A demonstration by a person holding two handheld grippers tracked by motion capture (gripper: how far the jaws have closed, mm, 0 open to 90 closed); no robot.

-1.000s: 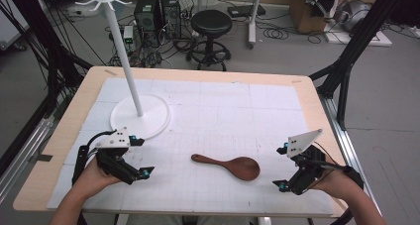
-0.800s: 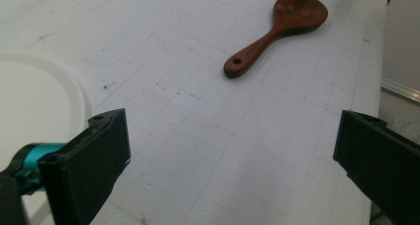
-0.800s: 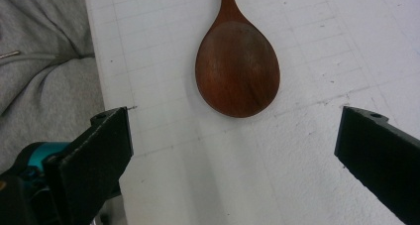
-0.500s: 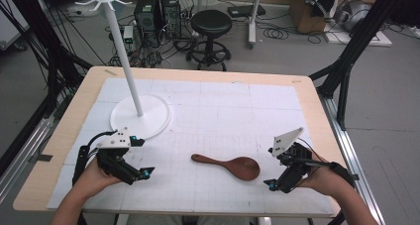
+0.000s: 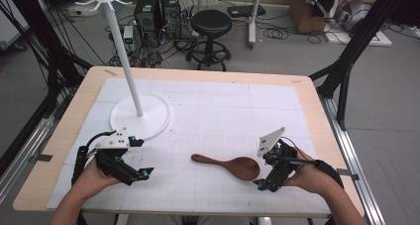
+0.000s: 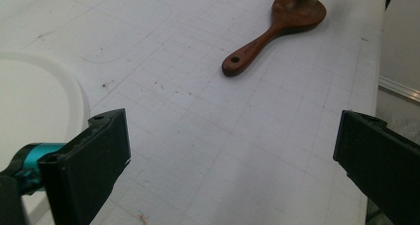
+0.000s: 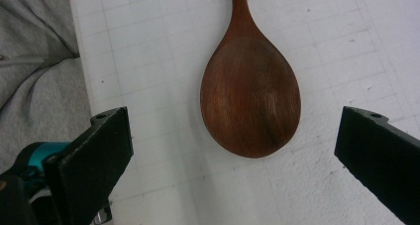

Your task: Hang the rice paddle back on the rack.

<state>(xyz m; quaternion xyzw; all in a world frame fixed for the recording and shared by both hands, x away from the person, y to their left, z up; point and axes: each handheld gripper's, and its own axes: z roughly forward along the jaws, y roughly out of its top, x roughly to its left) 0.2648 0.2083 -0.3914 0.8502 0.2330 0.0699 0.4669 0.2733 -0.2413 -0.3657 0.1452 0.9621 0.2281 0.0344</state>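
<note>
A wooden table (image 5: 317,101) is taking up most of the high view, and a white gridded mat (image 5: 223,111) is covering nearly all of its top. On the mat's far left part a white stand is resting: its round flat base (image 5: 148,117) is lying on the mat and its thin white pole (image 5: 126,66) is rising upright, with small hooks branching at the top.

A brown wooden rice spoon (image 5: 229,165) is lying flat on the near middle of the mat, bowl facing up, its broad bowl pointing toward the person's right and its handle pointing toward the left. In the left gripper view the spoon (image 6: 277,29) is showing a small hole at the handle's end. In the right gripper view the spoon (image 7: 250,93) is lying directly ahead, its bowl between the lines of the two jaws but not touching them.

The right gripper (image 5: 265,171) is hovering just beside the spoon's bowl, its jaws standing wide apart and gripping nothing. The left gripper (image 5: 139,158) is sitting near the stand's base, well apart from the spoon, its jaws likewise spread wide and carrying nothing.
</note>
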